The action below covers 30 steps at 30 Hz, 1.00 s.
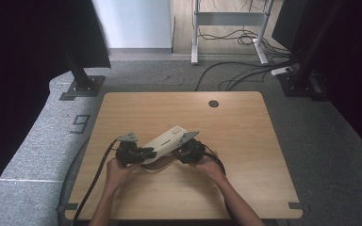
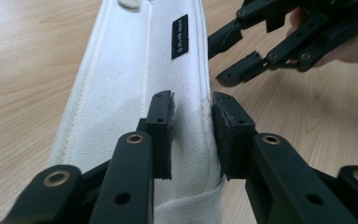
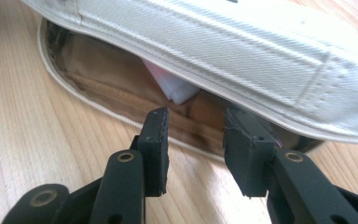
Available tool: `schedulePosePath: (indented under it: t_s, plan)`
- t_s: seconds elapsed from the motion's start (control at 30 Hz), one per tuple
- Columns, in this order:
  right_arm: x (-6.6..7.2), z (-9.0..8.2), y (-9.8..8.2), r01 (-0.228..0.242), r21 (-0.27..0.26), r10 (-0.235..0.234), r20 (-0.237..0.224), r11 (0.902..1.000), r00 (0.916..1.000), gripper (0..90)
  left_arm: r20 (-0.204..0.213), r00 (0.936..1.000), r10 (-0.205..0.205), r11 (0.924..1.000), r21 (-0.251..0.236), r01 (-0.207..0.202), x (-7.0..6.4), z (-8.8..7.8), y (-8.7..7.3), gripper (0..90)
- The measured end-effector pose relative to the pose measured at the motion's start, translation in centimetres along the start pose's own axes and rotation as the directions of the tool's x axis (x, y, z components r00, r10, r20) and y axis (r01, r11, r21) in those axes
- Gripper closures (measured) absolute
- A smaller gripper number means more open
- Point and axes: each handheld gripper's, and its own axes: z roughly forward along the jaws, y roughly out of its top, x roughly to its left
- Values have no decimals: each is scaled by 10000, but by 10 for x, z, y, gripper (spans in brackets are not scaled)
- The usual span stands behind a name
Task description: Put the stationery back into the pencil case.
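A white fabric pouch (image 1: 166,140) lay slantwise near the middle of the wooden table (image 1: 245,141), between the two hand-held grippers. Its upper flap was seen lifted, so that a tan lining (image 3: 121,91) and a pale folded item (image 3: 175,88) tucked inside were exposed along the open mouth.

The left gripper (image 2: 192,135) was set astride the near end of the flap. A ridge of white cloth stood between the pads; the left pad appeared to touch the cloth, while a thin gap showed at the right pad. The grip was judged slackened rather than clenched, no firm pinch being visible. The flap seemed to be propped by this gripper so that the opening stayed accessible from the other side.

The right gripper (image 3: 196,140) was aimed low at the pouch mouth, its jaws parted with nothing between them. The pads were poised just short of the lining edge, seemingly to reach the contents or the lower lip.

A small black label (image 2: 179,36) was noted on the flap's outer face. The person's hands (image 1: 118,170) were held close together behind the pouch.
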Motion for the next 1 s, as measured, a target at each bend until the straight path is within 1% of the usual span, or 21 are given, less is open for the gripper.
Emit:
schedulePosePath:
  t_s: [0.23,0.33,0.47,0.53,0.63,0.67,0.7,0.73,0.77,0.8,0.83,0.87,0.97,1.0]
  plan:
    - [-3,-8,-7,-80,0,80,10,10000,10000,572,-18,9998,197,9996,204,-197,-4,5,-3,659]
    - [-6,-13,-12,-209,-7,209,3,9998,9998,557,59,9996,259,9990,366,-261,-5,9,-5,641]
    - [-9,-16,-16,-338,-45,338,43,9994,9994,542,26,9995,305,9985,454,-306,-7,12,-7,626]
    - [-12,-18,-19,-438,-54,438,79,9990,9990,529,46,9993,366,9976,592,-368,-8,16,-9,613]
    - [-13,-18,-21,-491,-37,492,70,9988,9988,514,67,9990,438,9976,542,-441,-8,18,-11,582]
    - [-13,-18,-23,-487,20,486,74,9988,9988,502,93,9980,620,9966,530,-624,-9,19,-11,561]
    - [-13,-17,-24,-497,20,496,88,9988,9987,497,93,9980,620,9966,530,-624,-9,19,-11,544]
    - [-13,-17,-25,-518,26,518,75,9987,9986,490,39,9972,748,9957,549,-749,-10,19,-11,524]
    - [-13,-16,-25,-516,57,516,73,9987,9986,483,-139,9956,923,9941,586,-913,-12,19,-11,493]
    - [-13,-16,-26,-502,56,502,81,9987,9987,475,-139,9956,923,9941,586,-913,-12,19,-11,467]
    - [-13,-16,-26,-502,56,502,81,9987,9987,475,-164,9950,988,9937,546,-978,-12,19,-11,467]
    - [-13,-16,-26,-522,2,522,69,9986,9986,460,-144,9942,1067,9932,474,-1059,-13,18,-11,410]
    - [-14,-18,-26,-563,-50,564,77,9984,9984,437,-200,9938,1096,9934,372,-1088,-14,16,-10,320]
    - [-14,-19,-26,-548,-64,549,93,9985,9984,420,-155,9937,1111,9933,345,-1105,-13,16,-10,320]
